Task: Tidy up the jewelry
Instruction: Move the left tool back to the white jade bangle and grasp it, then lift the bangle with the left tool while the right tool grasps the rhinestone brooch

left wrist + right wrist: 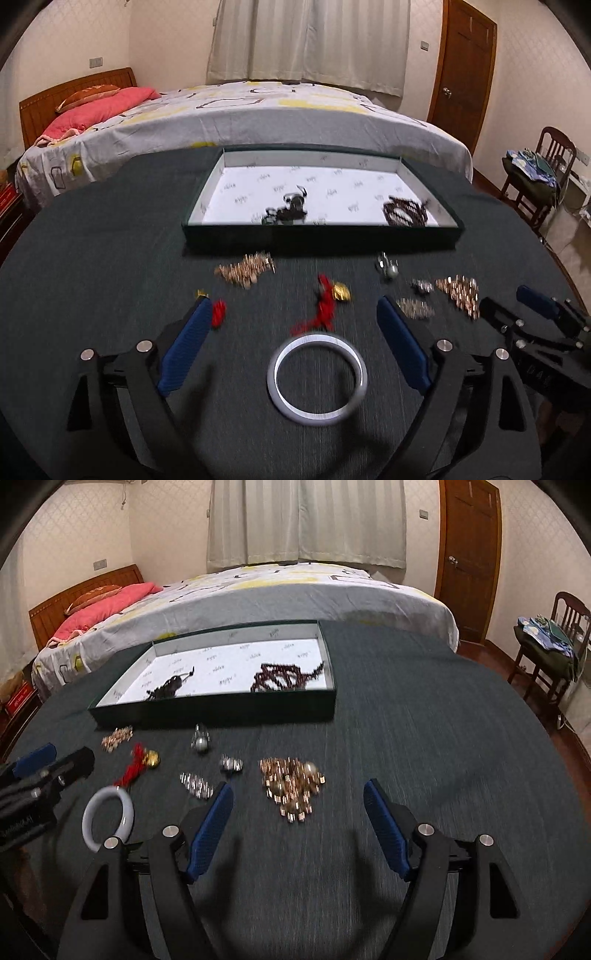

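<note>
On the dark desk [110,258], both grippers hover level with jaws spread wide: left gripper [291,306] straddles the white bangle [317,379], right gripper [298,788] faces the gold chain pile [291,786]; the tray [321,238] lies beyond.

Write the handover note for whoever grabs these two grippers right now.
Left gripper: jaws open, empty, the white bangle lying on the cloth between them.
Right gripper: jaws open, empty, the big gold chain pile just ahead.
Done: a dark beaded strand and a black piece lie in the green tray.
Left on the table: bangle, both gold piles, red-tasselled charm, small red piece, silver pearl piece, two small silver pieces.
</note>
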{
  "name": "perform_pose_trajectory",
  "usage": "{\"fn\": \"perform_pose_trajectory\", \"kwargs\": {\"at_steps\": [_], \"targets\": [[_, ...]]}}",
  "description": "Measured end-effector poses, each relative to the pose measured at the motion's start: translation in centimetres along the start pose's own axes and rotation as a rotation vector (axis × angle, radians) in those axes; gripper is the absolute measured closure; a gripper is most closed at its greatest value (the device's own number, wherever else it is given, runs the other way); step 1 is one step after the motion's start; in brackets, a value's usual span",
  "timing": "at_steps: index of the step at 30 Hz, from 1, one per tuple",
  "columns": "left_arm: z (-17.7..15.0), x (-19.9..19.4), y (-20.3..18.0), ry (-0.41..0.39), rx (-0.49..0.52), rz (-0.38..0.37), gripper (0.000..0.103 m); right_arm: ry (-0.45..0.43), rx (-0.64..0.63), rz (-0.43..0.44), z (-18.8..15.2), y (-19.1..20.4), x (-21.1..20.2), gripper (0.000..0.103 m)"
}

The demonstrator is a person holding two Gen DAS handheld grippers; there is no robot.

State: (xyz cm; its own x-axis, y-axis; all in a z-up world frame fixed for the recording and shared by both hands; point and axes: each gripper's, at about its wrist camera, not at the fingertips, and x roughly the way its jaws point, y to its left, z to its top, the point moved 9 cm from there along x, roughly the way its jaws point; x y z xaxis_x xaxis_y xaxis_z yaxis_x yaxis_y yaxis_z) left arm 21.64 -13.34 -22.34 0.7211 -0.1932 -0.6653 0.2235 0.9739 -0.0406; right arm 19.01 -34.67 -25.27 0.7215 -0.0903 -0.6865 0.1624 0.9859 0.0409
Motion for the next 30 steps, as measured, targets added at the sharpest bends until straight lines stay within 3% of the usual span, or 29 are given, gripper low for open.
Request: {"fn": "perform_pose_trajectory", "kwargs": {"at_steps": [9, 19, 23, 24, 27, 30], "targets": [[-3.3, 0.7, -1.2, 0.022, 0.037, 0.016, 0.014, -0.021, 0.015, -0.015, -2.1, -0.7, -1.2, 0.032], [-4.9, 2.7, -0.7, 0.145, -0.003, 0.013, 0.013, -0.03, 0.019, 0.0, -2.2, -0.2, -1.3, 0.032], [-5.3, 2.8, -0.7, 0.153, 0.002, 0.012, 0.013, -0.025, 0.023, 0.001, -2.4, -0.2, -1.2, 0.032], [-5.3, 2.8, -0.9, 0.153, 0.011, 0.014, 0.014, -0.024, 0.022, 0.001, -2.4, -0.2, -1.2, 0.032], [-5.2, 2.5, -1.3, 0.136, 0.037, 0.011, 0.034, -0.019, 0.018, 0.003, -2.5, 0.0, -1.2, 0.032], [-5.1, 2.4, -1.3, 0.134, 0.042, -0.001, 0.034, -0.014, 0.013, 0.009, -2.5, 0.2, -1.1, 0.032]]}}
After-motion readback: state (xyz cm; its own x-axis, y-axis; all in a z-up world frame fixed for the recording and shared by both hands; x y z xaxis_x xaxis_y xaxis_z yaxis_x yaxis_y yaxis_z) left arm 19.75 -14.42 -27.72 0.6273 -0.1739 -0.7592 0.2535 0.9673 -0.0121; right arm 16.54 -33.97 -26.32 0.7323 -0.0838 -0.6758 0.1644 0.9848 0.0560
